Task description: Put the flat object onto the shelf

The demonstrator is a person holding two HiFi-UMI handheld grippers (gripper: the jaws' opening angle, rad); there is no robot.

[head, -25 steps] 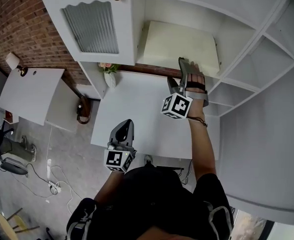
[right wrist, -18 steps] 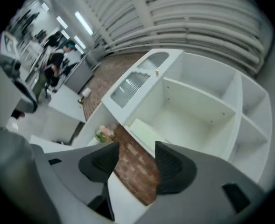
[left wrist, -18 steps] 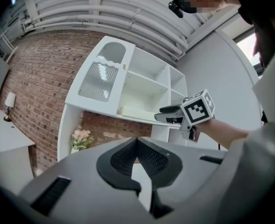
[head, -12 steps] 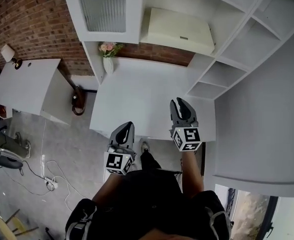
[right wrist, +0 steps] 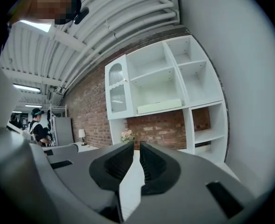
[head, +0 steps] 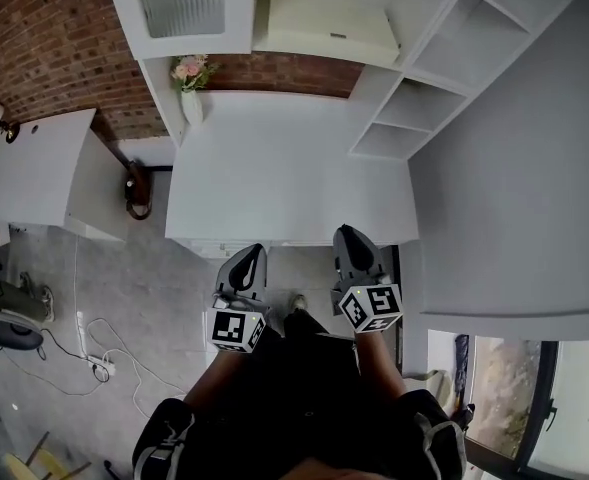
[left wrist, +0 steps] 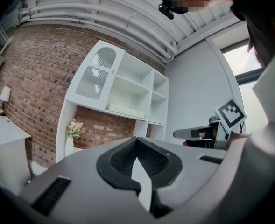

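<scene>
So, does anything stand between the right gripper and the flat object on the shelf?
Nothing visible does. The right gripper, whose jaws have just closed on nothing, faces the flat object on the shelf across the white table. The flower vase stands off to one side.

flat object point(head: 324, 23): cream rectangular slab | pose: lying flat, long edge forward | place: upper middle of frame, resting on white shelf point(head: 392, 110), open compartment
</scene>
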